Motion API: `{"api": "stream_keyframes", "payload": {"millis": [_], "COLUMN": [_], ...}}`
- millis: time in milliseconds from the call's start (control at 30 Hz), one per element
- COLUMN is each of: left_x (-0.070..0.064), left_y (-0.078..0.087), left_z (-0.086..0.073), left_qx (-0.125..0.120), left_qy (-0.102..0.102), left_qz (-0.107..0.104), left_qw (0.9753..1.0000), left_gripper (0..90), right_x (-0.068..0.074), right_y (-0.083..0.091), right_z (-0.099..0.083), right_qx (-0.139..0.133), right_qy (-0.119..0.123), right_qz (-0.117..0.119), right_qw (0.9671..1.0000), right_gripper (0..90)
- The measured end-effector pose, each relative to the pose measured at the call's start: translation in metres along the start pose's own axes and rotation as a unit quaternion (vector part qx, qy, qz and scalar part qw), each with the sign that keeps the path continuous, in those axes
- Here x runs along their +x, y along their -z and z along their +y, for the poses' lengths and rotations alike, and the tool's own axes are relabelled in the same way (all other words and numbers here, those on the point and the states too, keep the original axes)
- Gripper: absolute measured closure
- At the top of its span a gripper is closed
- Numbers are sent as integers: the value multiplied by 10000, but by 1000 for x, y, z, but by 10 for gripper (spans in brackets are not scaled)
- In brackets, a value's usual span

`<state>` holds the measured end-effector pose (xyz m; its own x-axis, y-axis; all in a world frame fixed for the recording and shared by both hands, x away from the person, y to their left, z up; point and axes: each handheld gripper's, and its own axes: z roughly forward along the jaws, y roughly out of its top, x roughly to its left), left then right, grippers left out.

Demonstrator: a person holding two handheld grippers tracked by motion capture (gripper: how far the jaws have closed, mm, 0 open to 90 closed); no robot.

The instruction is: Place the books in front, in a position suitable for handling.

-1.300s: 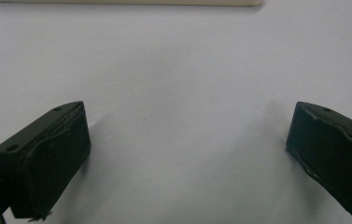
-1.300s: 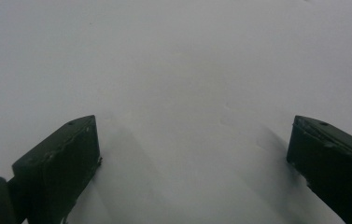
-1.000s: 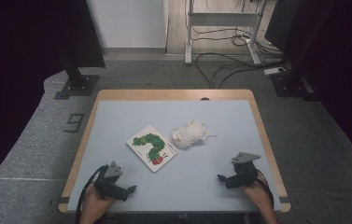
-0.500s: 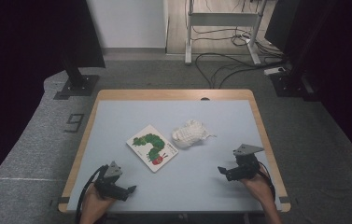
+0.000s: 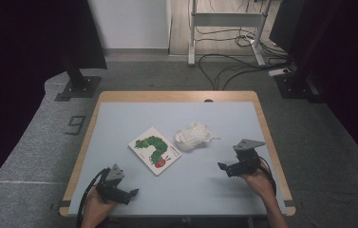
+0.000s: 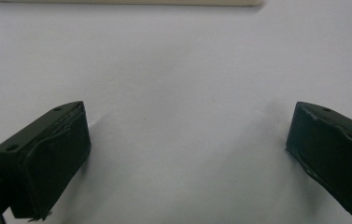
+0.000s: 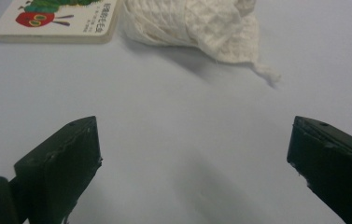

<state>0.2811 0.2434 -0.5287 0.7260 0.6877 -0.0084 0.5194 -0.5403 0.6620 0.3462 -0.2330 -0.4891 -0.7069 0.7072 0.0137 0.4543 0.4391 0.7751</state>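
Note:
A white board book [image 5: 155,150] with a green caterpillar on its cover lies flat near the table's middle. Just right of it sits a crumpled white cloth [image 5: 193,136]. The right gripper view has the cloth [image 7: 197,23] ahead and the book [image 7: 57,21] at the upper left. My right gripper [image 5: 225,167] hovers right of centre, below the cloth, open with nothing between its jaws [image 7: 192,163]. My left gripper [image 5: 131,194] rests low near the front left edge, open and empty [image 6: 187,154], with the book's edge [image 6: 122,2] far ahead.
The pale blue table [image 5: 224,118] has a wooden rim. A person's hands hold both grippers at the front edge. Black stands, a white frame [image 5: 224,21] and cables lie on the grey floor beyond the table.
My right gripper has risen and moved forward-left toward the cloth. The left gripper has stayed put.

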Motion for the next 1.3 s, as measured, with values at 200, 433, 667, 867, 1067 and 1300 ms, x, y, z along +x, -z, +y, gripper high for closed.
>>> {"api": "stream_keyframes", "payload": {"millis": [200,433,667,867,1067,1300], "left_x": [0,0,0,0,0,0], "left_y": [0,0,0,0,0,0], "left_z": [0,0,0,0,0,0], "left_qx": [-1,0,0,0,0,-2], "left_qy": [-1,-1,0,-1,-2,0], "left_qz": [1,1,1,3,2,2], "left_qw": [10000,10000,10000,10000,10000,10000], "left_gripper": [0,0,0,0,0,0], "right_x": [0,-1,0,0,1,3], "right_y": [-7,-20,-31,-41,-51,-65], "right_z": [9,21,29,37,48,58], "right_qx": [-23,5,52,49,31,78], "right_qy": [26,64,92,68,54,93], "right_qz": [20,79,102,143,166,118], "right_qw": [10000,9999,9999,9999,9998,9999], "right_gripper": [30,39,39,33,17,0]}}
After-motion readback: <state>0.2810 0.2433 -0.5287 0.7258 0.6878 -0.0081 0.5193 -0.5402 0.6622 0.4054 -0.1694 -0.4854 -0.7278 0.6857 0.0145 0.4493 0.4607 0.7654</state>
